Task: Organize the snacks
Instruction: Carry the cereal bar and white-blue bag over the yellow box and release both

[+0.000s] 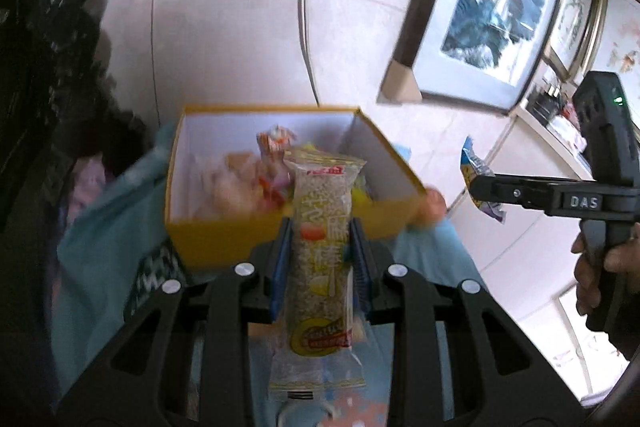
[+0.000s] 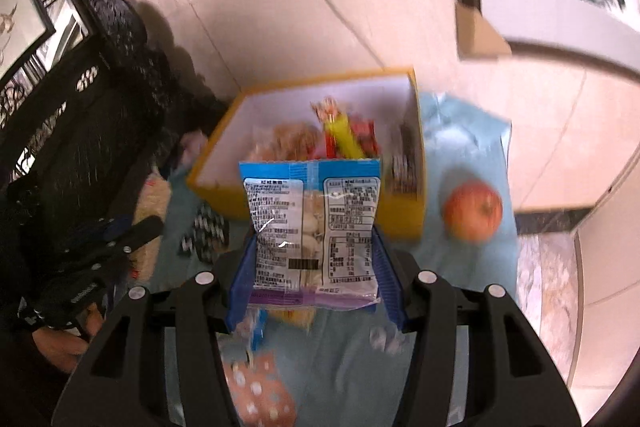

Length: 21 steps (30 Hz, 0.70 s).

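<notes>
Snacks: two packets are in hand and several more already lie in the yellow box (image 1: 280,239), whose white interior is open at the top. The left gripper (image 1: 320,259) has its jaws pressed onto the flanks of a long, narrow sesame bar (image 1: 322,259), pinched near mid-length, with its upper end reaching over the box's near wall. The right gripper (image 2: 314,259) has its jaws at moderate spread, clamping a wider, blue-topped snack packet (image 2: 312,223) by its two side edges, printed back towards the camera. Both packets hang clear of the blue cloth (image 2: 460,267) covering the desk, just short of the box. An apple (image 2: 472,211) rests on the cloth beside the box, on the right in the right wrist view. A polka-dot item (image 2: 260,395) lies below the right gripper.

Step in hand, as judged: carrying both packets to the box for release. To do it well, bring each packet fully past the near wall before the jaws part, so that neither catches the rim. Lower the long bar lengthways into open space among the packets inside. Release one hand at a time, keeping the two grippers apart over the opening. The film wrappers look slippery, so a firm, even pinch seems advisable until release.
</notes>
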Each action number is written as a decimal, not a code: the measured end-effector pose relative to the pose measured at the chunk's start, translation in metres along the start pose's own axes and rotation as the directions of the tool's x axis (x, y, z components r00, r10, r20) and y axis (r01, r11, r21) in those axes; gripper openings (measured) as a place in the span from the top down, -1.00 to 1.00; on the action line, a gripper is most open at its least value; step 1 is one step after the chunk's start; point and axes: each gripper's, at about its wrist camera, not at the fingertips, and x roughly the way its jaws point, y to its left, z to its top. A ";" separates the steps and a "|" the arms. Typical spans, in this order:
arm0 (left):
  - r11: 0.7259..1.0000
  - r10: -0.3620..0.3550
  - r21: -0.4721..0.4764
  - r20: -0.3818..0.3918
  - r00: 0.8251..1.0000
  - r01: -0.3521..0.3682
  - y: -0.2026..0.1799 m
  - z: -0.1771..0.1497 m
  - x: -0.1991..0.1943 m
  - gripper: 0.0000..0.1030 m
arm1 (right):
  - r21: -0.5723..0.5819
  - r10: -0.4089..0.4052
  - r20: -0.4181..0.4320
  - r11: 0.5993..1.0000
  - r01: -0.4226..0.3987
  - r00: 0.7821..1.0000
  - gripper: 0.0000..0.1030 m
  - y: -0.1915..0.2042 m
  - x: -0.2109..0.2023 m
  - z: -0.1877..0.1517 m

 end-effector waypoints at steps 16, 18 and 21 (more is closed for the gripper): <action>0.979 0.202 0.034 -0.060 0.978 -0.200 0.031 0.085 0.083 -0.74 | 0.037 -0.079 -0.020 0.996 0.080 0.997 -0.55 -0.013 0.074 0.095; 0.981 0.195 0.026 -0.058 0.979 -0.194 0.036 0.073 0.080 -0.74 | 0.024 -0.087 -0.042 0.996 0.088 0.995 -0.55 -0.016 0.078 0.078; 0.981 0.189 -0.017 -0.085 0.978 -0.191 0.045 0.051 0.073 -0.74 | 0.021 -0.086 -0.074 0.996 0.087 0.994 -0.55 -0.017 0.078 0.056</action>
